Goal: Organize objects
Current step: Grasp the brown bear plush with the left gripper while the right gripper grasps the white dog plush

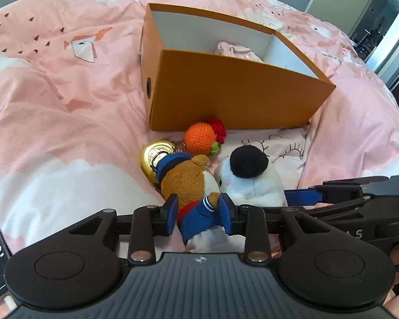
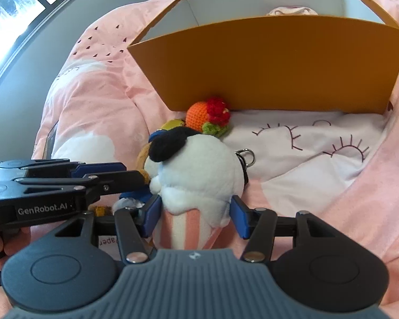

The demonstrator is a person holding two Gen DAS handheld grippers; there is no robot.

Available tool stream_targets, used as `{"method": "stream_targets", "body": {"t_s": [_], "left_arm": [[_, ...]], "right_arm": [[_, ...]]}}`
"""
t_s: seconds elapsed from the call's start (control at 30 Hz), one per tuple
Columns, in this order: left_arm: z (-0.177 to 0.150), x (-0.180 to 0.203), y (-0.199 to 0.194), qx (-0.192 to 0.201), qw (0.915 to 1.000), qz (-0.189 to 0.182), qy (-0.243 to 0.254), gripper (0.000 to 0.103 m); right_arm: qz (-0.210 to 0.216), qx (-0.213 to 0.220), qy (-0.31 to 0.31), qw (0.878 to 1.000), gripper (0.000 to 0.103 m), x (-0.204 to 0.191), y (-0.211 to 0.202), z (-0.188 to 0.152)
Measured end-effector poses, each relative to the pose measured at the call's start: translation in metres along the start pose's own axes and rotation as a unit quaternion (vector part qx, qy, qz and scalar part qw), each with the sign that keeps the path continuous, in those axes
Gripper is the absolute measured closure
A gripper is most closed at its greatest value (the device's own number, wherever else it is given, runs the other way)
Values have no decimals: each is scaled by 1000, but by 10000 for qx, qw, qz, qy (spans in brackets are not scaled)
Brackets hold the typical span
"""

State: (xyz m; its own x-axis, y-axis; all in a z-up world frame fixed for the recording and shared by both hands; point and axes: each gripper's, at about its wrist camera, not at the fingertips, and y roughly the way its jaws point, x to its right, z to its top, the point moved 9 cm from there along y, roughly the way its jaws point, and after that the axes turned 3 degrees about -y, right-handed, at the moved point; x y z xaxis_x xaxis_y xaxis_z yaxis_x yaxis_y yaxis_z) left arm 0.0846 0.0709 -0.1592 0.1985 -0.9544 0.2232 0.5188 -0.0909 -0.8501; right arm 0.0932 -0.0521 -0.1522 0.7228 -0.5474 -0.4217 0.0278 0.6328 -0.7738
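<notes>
1. Our left tool (image 1: pixel 198 214) is clamped on the brown plush bear (image 1: pixel 191 183), blue pads (image 1: pixel 172 210) pressing its blue-jacketed middle.
2. Our right tool (image 2: pixel 195 216) holds the white plush with the black cap (image 2: pixel 199 170), pads at the base of its round body, above a pink-striped cone.
3. The two toys sit touching, just in front of the orange box (image 1: pixel 226 85), on the pink bed cover (image 1: pixel 66 106).
4. Handling, as we judge it: both are soft and light and the stuffing yields, so a mid-body grip suits; thin limbs or keyrings would slip.
5. A crocheted orange fruit (image 1: pixel 199 137) rests against the box wall, with a gold tin (image 1: pixel 154 159) just beside the bear.
6. The box is open-topped, with a pale pink item (image 1: pixel 234 50) already inside. We judge both toys go there next.
</notes>
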Motion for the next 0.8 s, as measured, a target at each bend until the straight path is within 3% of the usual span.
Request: {"method": "stream_targets", "body": {"t_s": [0.13,0.2,0.3,0.8], "left_arm": [[3,-7,-6,25,9995,-99,-285,63],[2,-8,-7,16,9988,-259,-404,50],[0,-6,-5,-5,9982,-394,-457,40],[-3,-1,24,-266,9991,-155,-289,39]], "right_arm": [[72,-14,41,10000,45,0,1,0],[105,-14,83,9999,45,1,1,0],[120,-30,102,9999,45,2,0,-1],[85,-226,238,9994,46,9,5,-6]]}}
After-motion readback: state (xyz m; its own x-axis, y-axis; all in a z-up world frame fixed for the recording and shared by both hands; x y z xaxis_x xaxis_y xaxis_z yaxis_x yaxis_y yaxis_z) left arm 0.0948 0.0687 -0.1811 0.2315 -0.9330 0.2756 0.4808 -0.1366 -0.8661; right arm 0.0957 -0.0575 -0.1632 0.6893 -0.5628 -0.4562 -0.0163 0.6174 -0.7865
